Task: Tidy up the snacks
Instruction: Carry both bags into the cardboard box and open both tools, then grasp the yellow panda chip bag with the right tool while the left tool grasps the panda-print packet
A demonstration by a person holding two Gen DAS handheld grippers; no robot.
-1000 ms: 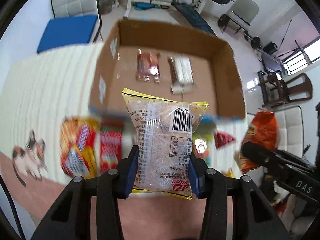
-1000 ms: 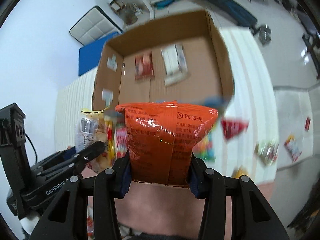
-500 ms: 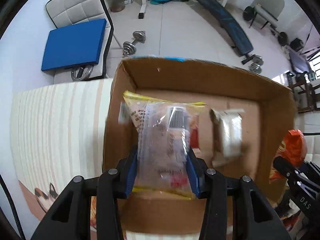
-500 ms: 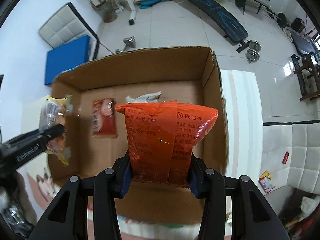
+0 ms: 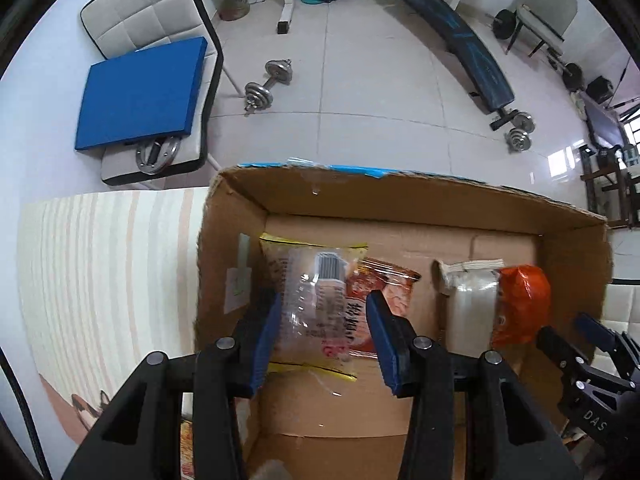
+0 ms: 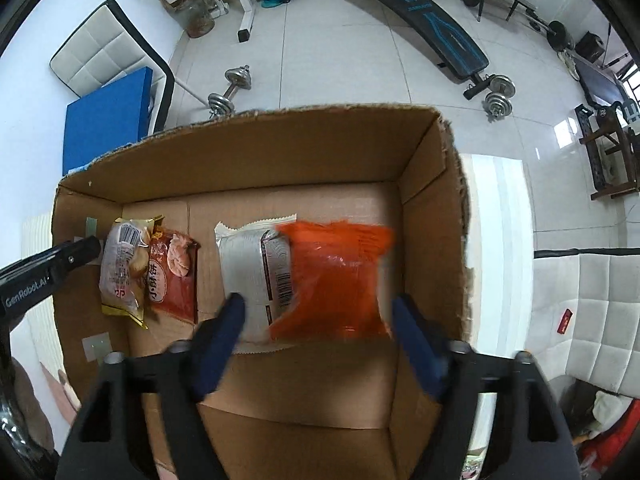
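Observation:
Both grippers hang over an open cardboard box (image 5: 400,204) (image 6: 280,148). My left gripper (image 5: 322,336) is open; the clear yellow-edged snack bag (image 5: 312,300) lies loose between its fingers on the box floor, partly over a red snack packet (image 5: 384,284). My right gripper (image 6: 316,344) is open; the orange bag (image 6: 336,276) lies blurred below it, overlapping a white packet (image 6: 248,264). The right wrist view also shows the clear bag (image 6: 124,264) and the red packet (image 6: 172,276) at the box's left.
The box stands on a striped cloth (image 5: 100,280) on the table. Beyond it, on a tiled floor, are a dumbbell (image 5: 266,84), a blue cushion (image 5: 140,96) on a white chair, and a weight bench (image 5: 460,44). A white sofa (image 6: 592,312) is on the right.
Both grippers moved over the box and opened. The clear bag and the orange bag have left the fingers and now lie inside the box.

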